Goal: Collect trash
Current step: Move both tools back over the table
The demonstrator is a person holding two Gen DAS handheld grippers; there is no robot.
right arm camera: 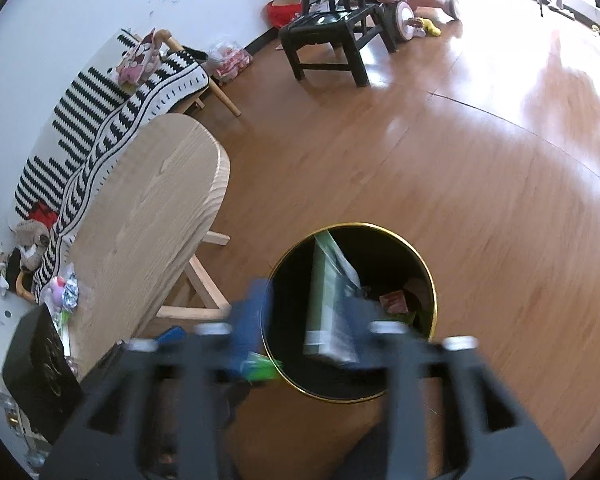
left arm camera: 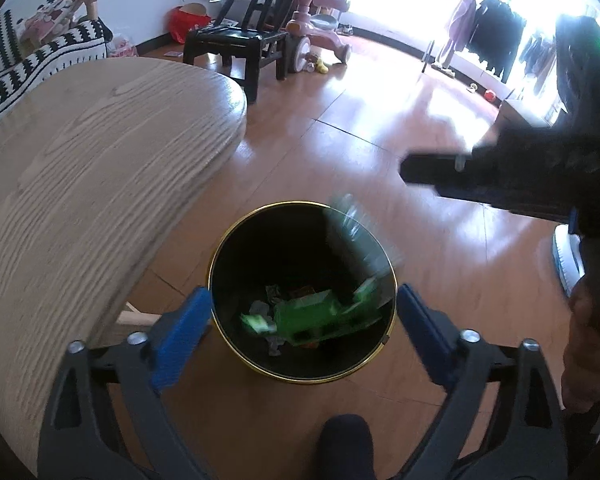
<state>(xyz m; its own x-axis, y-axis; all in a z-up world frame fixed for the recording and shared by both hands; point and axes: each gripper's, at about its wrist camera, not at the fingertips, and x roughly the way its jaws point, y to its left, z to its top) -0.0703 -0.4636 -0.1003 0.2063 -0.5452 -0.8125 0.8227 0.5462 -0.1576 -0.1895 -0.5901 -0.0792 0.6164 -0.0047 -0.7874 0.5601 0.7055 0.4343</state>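
Wooden floor [left arm camera: 340, 128] runs bright toward the windows, and on it, just off the rounded end of the pale tabletop [left arm camera: 100, 160], stands a black bin [left arm camera: 236, 344] with a gold rim. Both tools hang above its mouth. The left tool [left arm camera: 304, 312] is spread wide with nothing between its blue pads, its gap straddling the bin opening, so the bin lies straight ahead and below it. The right tool [right arm camera: 308, 332] is smeared by motion; a green-and-white carton [right arm camera: 328, 300] sits between its blurred fingers, long axis upright, lower end inside the rim, but whether the fingers are clamping it or have let go I cannot tell. If it is free, it has only to fall into the bin. The left view looks down to the bin floor, showing green wrappers [left arm camera: 320, 316] and crumpled scraps already there, with the carton a mere blur at the far rim; the right view instead shows more litter [right arm camera: 66, 292] left at the tabletop's near edge.
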